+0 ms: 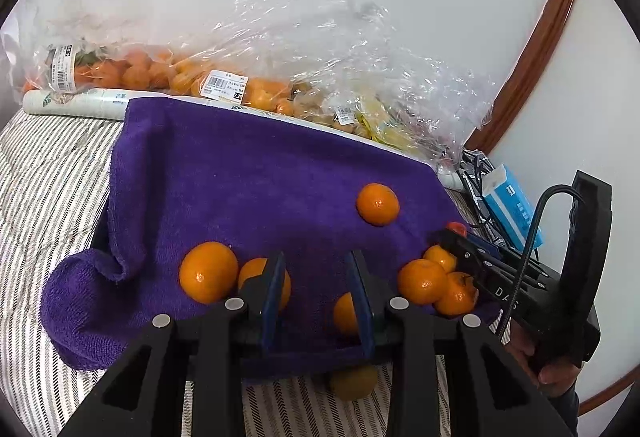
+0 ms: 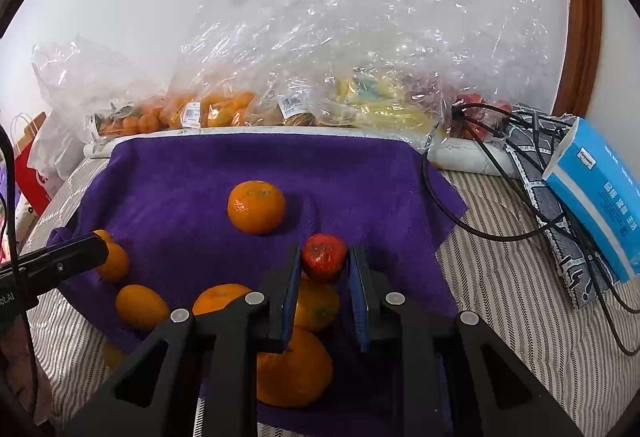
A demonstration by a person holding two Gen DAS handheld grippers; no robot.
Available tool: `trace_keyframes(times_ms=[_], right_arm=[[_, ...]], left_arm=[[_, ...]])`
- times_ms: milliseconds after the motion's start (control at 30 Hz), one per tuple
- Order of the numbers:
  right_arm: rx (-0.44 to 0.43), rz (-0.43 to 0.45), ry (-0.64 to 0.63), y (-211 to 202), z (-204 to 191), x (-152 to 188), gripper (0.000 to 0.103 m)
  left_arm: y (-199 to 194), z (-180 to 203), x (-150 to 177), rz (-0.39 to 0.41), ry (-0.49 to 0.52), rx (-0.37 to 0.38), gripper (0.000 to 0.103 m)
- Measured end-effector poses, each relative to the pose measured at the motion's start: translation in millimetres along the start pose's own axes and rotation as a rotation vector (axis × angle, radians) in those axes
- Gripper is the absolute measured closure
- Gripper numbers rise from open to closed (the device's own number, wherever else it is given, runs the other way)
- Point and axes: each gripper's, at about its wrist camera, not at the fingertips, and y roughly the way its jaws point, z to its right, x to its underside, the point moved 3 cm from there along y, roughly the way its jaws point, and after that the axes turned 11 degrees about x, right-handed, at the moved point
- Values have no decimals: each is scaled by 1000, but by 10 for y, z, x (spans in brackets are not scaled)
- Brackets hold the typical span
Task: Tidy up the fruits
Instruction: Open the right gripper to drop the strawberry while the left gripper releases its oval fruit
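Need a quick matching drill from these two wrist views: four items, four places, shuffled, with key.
Items
1. red fruit
2. lone orange
3. blue tissue box
4. yellow-green fruit

Places
A. on the striped bedding, at the near edge of the purple towel
B. between the jaws of the right gripper
C. alone in the middle of the towel
D. far right, off the towel, beside the black cables

Pairs: 1-B, 2-C, 3-D, 4-A
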Motion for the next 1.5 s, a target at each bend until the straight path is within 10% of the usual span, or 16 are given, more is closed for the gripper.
trace_keyframes(times_ms=[1267,1500], right_arm=[[8,19,-2,-32,17,-23,73],[-22,51,2,-112,9,-48,56]], left_arm=[[6,42,14,-11,8,14,69],[-41,64,5,10,9,24,64]])
